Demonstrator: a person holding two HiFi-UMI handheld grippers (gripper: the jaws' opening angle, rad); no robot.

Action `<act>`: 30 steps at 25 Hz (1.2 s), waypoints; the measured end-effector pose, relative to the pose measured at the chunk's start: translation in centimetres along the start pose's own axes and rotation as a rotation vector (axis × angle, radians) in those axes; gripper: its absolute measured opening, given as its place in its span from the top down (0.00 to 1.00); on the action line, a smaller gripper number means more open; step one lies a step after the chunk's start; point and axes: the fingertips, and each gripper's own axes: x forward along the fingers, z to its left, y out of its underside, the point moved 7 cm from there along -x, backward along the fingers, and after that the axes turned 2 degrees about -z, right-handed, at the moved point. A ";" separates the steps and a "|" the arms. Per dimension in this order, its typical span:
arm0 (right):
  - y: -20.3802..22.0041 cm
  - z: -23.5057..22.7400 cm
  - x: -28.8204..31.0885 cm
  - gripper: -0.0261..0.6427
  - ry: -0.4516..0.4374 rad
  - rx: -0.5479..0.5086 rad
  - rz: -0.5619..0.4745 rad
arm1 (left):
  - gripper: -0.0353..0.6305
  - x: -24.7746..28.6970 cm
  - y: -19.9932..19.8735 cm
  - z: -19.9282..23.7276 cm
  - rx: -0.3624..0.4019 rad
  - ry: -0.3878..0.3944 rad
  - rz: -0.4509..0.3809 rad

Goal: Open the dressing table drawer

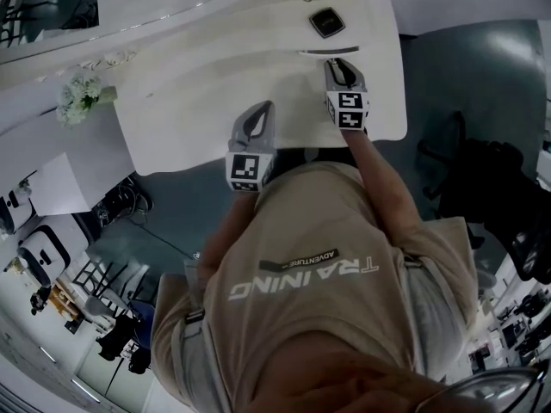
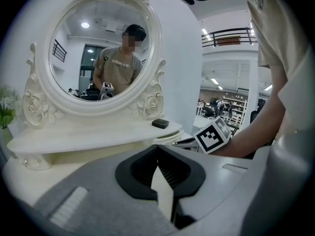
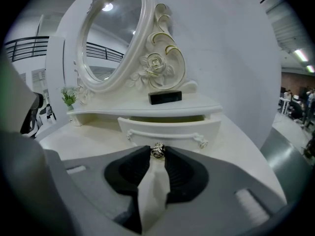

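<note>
The white dressing table (image 1: 198, 119) has a small drawer (image 3: 170, 129) under its raised shelf. The drawer stands pulled out a little, with a dark gap above its front. Its round metal knob (image 3: 158, 150) sits right between the tips of my right gripper (image 3: 157, 154), which is shut on it. In the head view the right gripper (image 1: 340, 69) reaches to the drawer (image 1: 331, 52) at the table's right end. My left gripper (image 1: 254, 129) hovers over the tabletop to the left, apart from the drawer. The left gripper (image 2: 157, 149) is shut with nothing in it.
A black box (image 3: 165, 97) lies on the shelf above the drawer. The oval mirror (image 2: 96, 48) in its carved frame rises behind it. A small bunch of flowers (image 1: 82, 93) stands at the table's left end. A dark chair (image 1: 482, 179) is to the right.
</note>
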 end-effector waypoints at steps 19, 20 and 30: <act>1.9 0.8 -6.7 0.75 0.002 -0.021 0.009 | 0.94 -2.3 0.0 -0.4 0.023 0.043 -0.033; 1.6 0.6 -7.6 0.75 0.001 -0.023 0.002 | 0.94 -2.3 -0.3 -0.5 0.025 0.048 -0.044; -4.3 -0.9 -15.3 0.79 -0.040 -0.013 -0.112 | 0.94 -1.7 -3.3 -1.1 0.039 0.081 -0.120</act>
